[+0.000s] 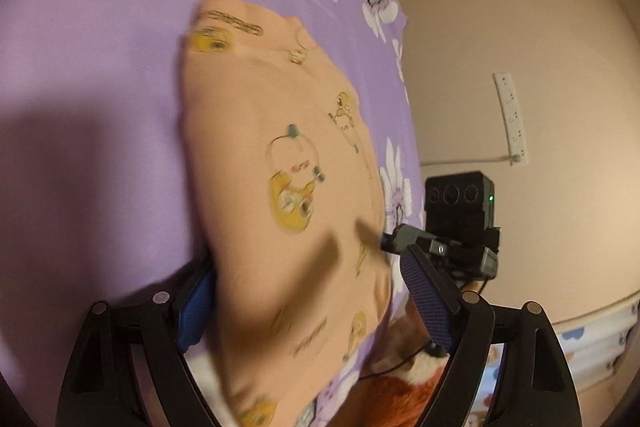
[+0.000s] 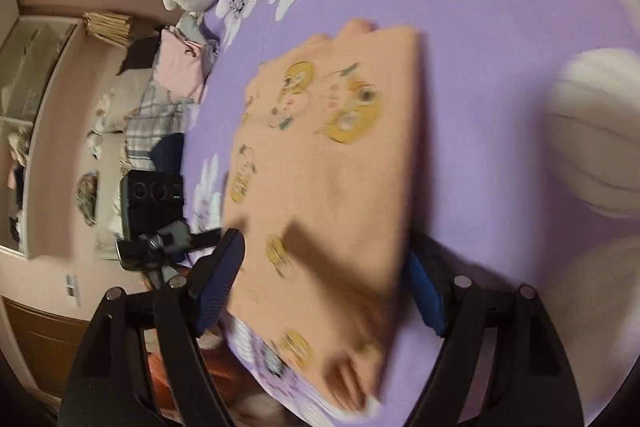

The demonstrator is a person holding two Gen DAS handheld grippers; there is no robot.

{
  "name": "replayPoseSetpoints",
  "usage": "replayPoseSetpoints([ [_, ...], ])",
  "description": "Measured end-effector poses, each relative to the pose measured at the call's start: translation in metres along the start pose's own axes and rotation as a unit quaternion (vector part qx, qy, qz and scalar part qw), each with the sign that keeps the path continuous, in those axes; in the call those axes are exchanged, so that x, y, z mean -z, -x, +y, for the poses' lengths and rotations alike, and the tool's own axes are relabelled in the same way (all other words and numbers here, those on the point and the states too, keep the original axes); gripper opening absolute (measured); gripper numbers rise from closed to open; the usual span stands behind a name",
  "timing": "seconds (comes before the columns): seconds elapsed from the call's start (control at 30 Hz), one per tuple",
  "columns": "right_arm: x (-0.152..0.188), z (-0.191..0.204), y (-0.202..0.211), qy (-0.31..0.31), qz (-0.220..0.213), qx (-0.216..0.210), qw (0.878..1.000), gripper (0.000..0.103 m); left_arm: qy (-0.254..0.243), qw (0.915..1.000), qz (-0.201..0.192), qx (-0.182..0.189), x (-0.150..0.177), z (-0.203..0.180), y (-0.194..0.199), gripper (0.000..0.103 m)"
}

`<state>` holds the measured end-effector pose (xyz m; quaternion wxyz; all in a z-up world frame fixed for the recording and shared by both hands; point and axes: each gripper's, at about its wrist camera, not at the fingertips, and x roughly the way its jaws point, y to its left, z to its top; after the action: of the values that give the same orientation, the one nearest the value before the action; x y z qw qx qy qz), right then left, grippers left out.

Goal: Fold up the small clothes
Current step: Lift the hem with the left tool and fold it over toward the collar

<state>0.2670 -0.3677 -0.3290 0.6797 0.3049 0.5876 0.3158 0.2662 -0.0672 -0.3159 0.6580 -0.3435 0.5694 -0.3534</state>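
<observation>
Purple floral bedsheet, blurred peach garment folded, both grippers' jaws spread apart, holding nothing

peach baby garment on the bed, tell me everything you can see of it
The peach baby garment is soft knit-looking cloth printed with yellow cartoon figures and small lettering. It lies folded into a rough rectangle, flat on the purple floral bedsheet, with a snap fastener and a neckline-like seam at its far end. The near edge is blurred. It sits between the open fingers of the left claw and right claw; whether either touches it is unclear.
</observation>
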Motion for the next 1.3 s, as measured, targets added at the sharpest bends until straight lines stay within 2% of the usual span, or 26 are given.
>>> replayPoseSetpoints([
  [0.1,-0.002,0.006,-0.011,-0.004,0.002,-0.021,1.0,0.079,-0.028,0.9995,0.016,-0.001,0.0,-0.013,-0.007,0.085],
  [0.17,-0.003,0.007,-0.011,-0.009,-0.004,-0.032,0.999,0.074,-0.037,0.9993,0.002,0.0,0.003,-0.013,-0.01,0.082],
  [0.2,-0.002,0.005,-0.009,-0.012,-0.009,-0.037,0.999,0.064,-0.034,0.9994,-0.008,-0.004,0.004,-0.011,-0.01,0.078],
  [0.23,0.0,0.0,-0.006,-0.023,-0.015,-0.03,0.999,0.056,-0.033,0.9993,-0.013,-0.014,0.006,-0.01,-0.01,0.068],
  [0.27,0.0,-0.002,-0.005,-0.026,-0.017,-0.018,0.999,0.04,-0.032,0.9989,-0.019,-0.03,0.006,-0.007,-0.009,0.058],
  [0.3,0.0,-0.004,-0.006,-0.024,-0.021,-0.008,0.999,0.03,-0.031,0.9979,-0.025,-0.05,0.006,-0.005,-0.012,0.05],
  [0.33,0.002,-0.008,-0.006,-0.018,-0.028,-0.007,0.999,0.028,-0.031,0.9968,-0.032,-0.066,0.007,-0.002,-0.013,0.037],
  [0.4,0.005,-0.008,-0.005,-0.004,-0.041,-0.003,0.999,0.023,-0.029,0.9967,-0.047,-0.059,0.007,0.005,-0.012,0.032],
  [0.47,0.006,-0.007,-0.007,0.006,-0.053,0.003,0.999,0.021,-0.029,0.9956,-0.064,-0.062,0.01,0.006,-0.011,0.03],
  [0.6,0.003,-0.003,-0.012,0.013,-0.067,0.022,0.997,0.02,-0.076,0.986,-0.08,-0.125,0.015,-0.011,-0.021,0.03],
  [0.7,0.002,0.003,-0.012,0.011,-0.077,0.036,0.996,0.022,-0.038,0.9881,-0.07,-0.132,0.007,-0.014,-0.022,0.028],
  [0.73,0.002,0.008,-0.011,0.017,-0.084,0.044,0.995,0.022,-0.03,0.9881,-0.069,-0.134,0.005,-0.017,-0.019,0.025],
  [0.77,0.004,0.014,-0.01,0.025,-0.091,0.051,0.994,0.022,-0.031,0.9861,-0.075,-0.145,0.007,-0.025,-0.014,0.023],
  [0.8,0.006,0.022,-0.007,0.035,-0.1,0.057,0.993,0.021,-0.053,0.9819,-0.089,-0.159,0.011,-0.039,-0.007,0.023],
  [0.87,0.01,0.045,0.006,0.068,-0.125,0.04,0.989,0.021,-0.108,0.9721,-0.122,-0.169,0.022,-0.069,0.01,0.023],
  [0.9,0.013,0.059,0.017,0.083,-0.145,0.023,0.986,0.021,-0.14,0.9651,-0.144,-0.168,0.03,-0.093,0.025,0.023],
  [1.0,0.024,0.098,0.049,0.126,-0.184,0.001,0.975,0.021,-0.186,0.9562,-0.168,-0.151,0.044,-0.138,0.057,0.023],
  [1.07,0.035,0.13,0.073,0.165,-0.218,-0.016,0.962,0.021,-0.217,0.9475,-0.192,-0.134,0.056,-0.164,0.086,0.023],
  [1.13,0.05,0.161,0.09,0.207,-0.249,-0.025,0.946,0.021,-0.243,0.9364,-0.213,-0.137,0.063,-0.185,0.096,0.023],
  [1.2,0.06,0.185,0.099,0.236,-0.263,-0.026,0.935,0.022,-0.259,0.9261,-0.231,-0.147,0.074,-0.196,0.108,0.023],
  [1.3,0.063,0.201,0.099,0.231,-0.253,-0.028,0.939,0.022,-0.255,0.9229,-0.237,-0.165,0.082,-0.198,0.119,0.023],
])
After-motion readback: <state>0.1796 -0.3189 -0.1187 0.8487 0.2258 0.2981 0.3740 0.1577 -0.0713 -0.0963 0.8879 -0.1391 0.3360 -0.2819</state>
